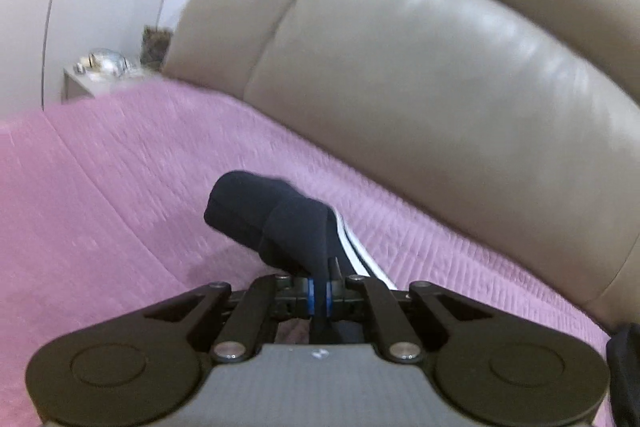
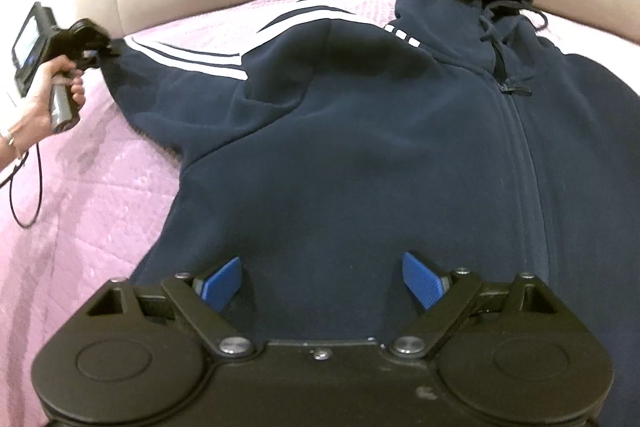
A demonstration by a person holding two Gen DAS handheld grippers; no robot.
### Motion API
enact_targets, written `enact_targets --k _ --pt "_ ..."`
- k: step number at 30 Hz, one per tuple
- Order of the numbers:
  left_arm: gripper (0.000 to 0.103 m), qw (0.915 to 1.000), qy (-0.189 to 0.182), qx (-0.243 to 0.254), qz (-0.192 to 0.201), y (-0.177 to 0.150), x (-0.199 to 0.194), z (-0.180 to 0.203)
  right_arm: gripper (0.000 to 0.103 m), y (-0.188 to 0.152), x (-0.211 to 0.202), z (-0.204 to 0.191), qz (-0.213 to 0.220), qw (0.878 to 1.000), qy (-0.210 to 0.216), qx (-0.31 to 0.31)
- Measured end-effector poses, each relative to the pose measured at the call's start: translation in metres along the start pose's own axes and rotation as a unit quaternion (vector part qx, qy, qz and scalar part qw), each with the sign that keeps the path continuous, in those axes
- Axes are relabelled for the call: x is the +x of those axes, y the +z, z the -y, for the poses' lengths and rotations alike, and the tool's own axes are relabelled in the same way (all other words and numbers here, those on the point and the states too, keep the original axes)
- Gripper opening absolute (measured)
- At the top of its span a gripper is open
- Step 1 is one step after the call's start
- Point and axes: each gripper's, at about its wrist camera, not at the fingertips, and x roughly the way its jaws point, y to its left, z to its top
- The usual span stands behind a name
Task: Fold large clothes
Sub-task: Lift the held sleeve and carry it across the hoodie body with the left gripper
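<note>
A navy zip hoodie with white sleeve stripes lies front-up on a pink quilted bedspread, its hood toward the headboard. My left gripper is shut on the sleeve cuff and holds it out over the bedspread; in the right wrist view the left gripper shows at the far left, pulling the sleeve straight. My right gripper is open, with its blue pads just above the hoodie's lower front, left of the zip.
A beige padded leather headboard runs along the far edge of the bed. A small white side table with a shiny object stands by the white wall at the left. A black cable hangs from the left gripper's handle.
</note>
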Motion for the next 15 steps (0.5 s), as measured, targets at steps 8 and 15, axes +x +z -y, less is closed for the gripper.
enact_targets --k 8,15 --pt "0.005 0.9933 0.051 0.014 0.102 0.032 -0.094 0.019 0.103 0.007 -0.011 0.017 0.009 0.996 0.029 0.079" --pt "0.005 0.9731 0.128 0.050 0.185 0.048 -0.199 0.035 0.103 0.012 -0.025 0.021 0.023 0.994 0.020 0.102"
